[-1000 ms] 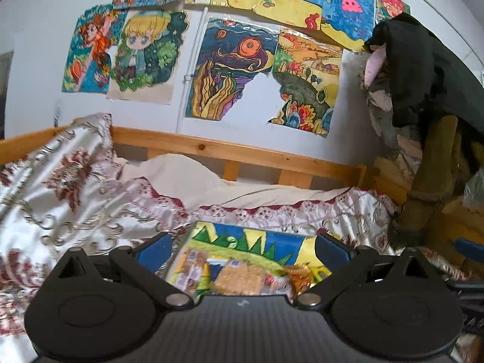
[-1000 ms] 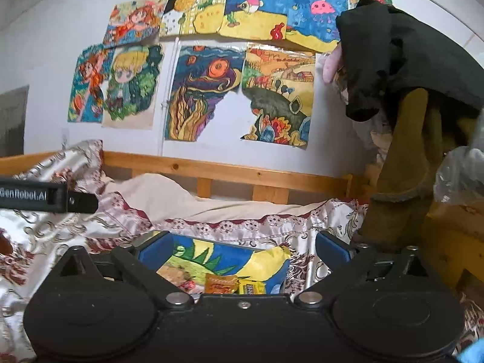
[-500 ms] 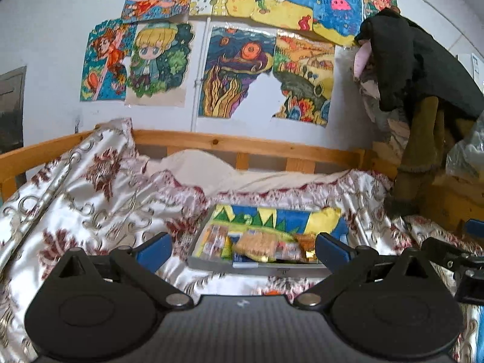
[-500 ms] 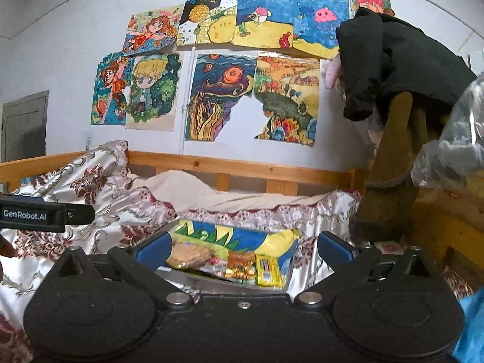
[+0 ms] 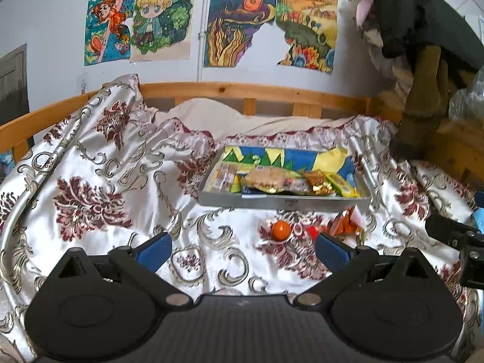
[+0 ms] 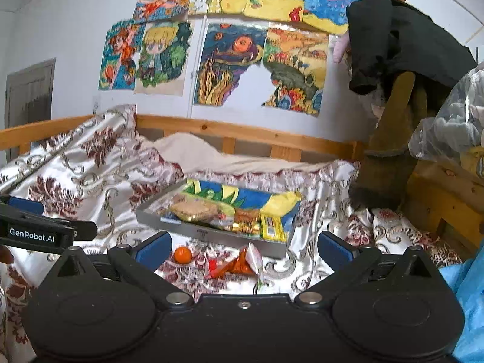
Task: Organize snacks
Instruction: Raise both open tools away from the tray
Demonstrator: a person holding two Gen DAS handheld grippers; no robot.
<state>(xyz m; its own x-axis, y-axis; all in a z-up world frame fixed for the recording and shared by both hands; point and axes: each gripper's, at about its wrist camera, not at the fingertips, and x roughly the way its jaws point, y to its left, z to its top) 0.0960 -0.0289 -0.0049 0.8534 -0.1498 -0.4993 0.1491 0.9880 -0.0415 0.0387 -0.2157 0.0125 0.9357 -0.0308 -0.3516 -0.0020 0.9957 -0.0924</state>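
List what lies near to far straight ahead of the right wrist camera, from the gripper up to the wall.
right gripper → orange triangular snack packet → grey tray of snacks → cream pillow → wooden bed rail → paintings on the wall

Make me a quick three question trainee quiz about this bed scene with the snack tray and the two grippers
1. True or false: the orange ball lies inside the grey tray.
2. What state is each gripper in, the left gripper and the right gripper?
3. The orange triangular packet lies: A) in the tray B) on the bedspread in front of the tray C) in a gripper.

Key: 1. False, it lies on the bedspread. 2. Both open, holding nothing. 3. B.
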